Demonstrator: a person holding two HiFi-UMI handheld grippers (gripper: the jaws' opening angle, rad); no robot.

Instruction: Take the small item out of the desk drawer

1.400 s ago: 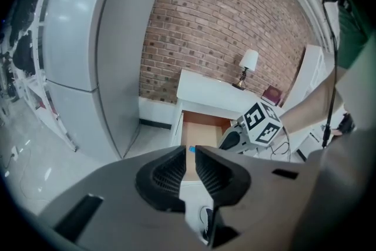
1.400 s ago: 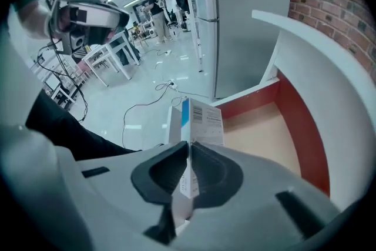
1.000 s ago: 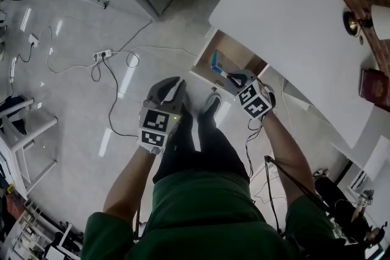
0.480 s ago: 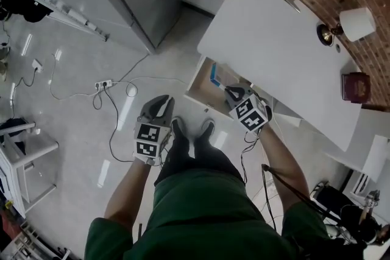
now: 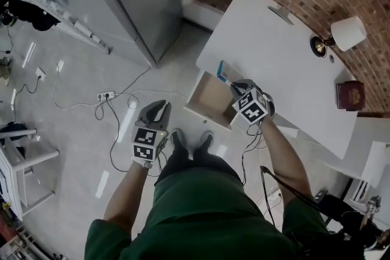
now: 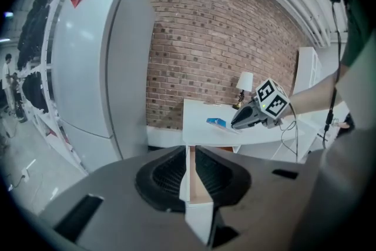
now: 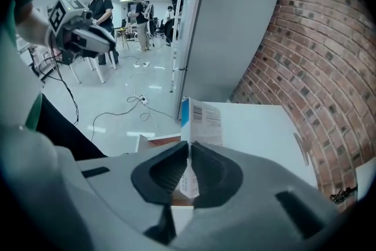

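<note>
small box, blue-edged, is clamped in my right tongs at the front edge of the desk, above the open drawer (so i'd judge it already lifted clear). my left tongs hang well off the desk's front, over the floor, out of the way since one hand does for this.

from the left tongs' camera, those jaws are together with nothing between them, and beyond them the box is held just above the desk's near edge.

from the right tongs' camera, the jaws pinch the box's lower end, so its barcoded face stands upright over the desk top. the drawer gapes just below the desk's edge.
</note>
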